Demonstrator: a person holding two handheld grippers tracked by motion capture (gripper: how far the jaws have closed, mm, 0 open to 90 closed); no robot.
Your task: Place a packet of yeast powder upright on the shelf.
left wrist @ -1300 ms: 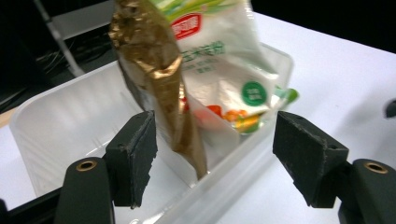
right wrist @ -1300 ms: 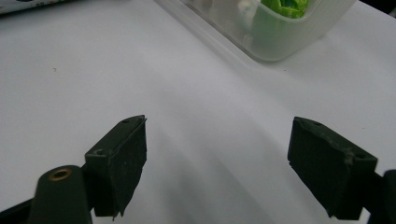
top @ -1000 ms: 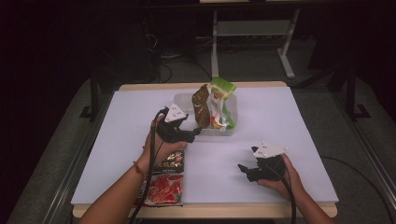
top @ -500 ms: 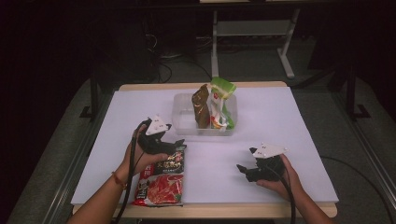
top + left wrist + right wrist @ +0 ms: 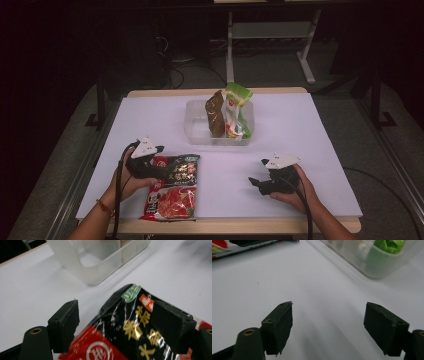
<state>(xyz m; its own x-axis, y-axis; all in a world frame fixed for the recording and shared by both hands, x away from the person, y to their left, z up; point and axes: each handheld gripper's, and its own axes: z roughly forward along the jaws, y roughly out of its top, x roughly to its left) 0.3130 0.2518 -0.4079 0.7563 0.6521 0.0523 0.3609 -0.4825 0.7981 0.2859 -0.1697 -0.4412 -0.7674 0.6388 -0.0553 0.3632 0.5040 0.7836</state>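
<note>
A red and black snack packet [image 5: 172, 192] lies flat near the table's front edge, left of centre. My left gripper [image 5: 161, 170] hovers at its upper left corner. In the left gripper view the gripper [image 5: 117, 325] is open; its jaws have just been opening, and the packet's [image 5: 125, 337] black top end lies beneath and between them, with the pads clear of it. My right gripper [image 5: 255, 182] rests low at the front right, jaws pointing left. In the right gripper view it [image 5: 328, 327] stands open over bare tabletop.
A clear plastic container [image 5: 197, 127] stands mid-table with a brown packet [image 5: 215, 112] and a green packet [image 5: 237, 107] upright inside. In the right gripper view the container [image 5: 372, 265] is at the upper right. The white table top [image 5: 300, 125] ends in a wooden edge.
My left hand has drawn back from beside the container to the near left and come down over the red and black packet. The right hand has stayed put.
</note>
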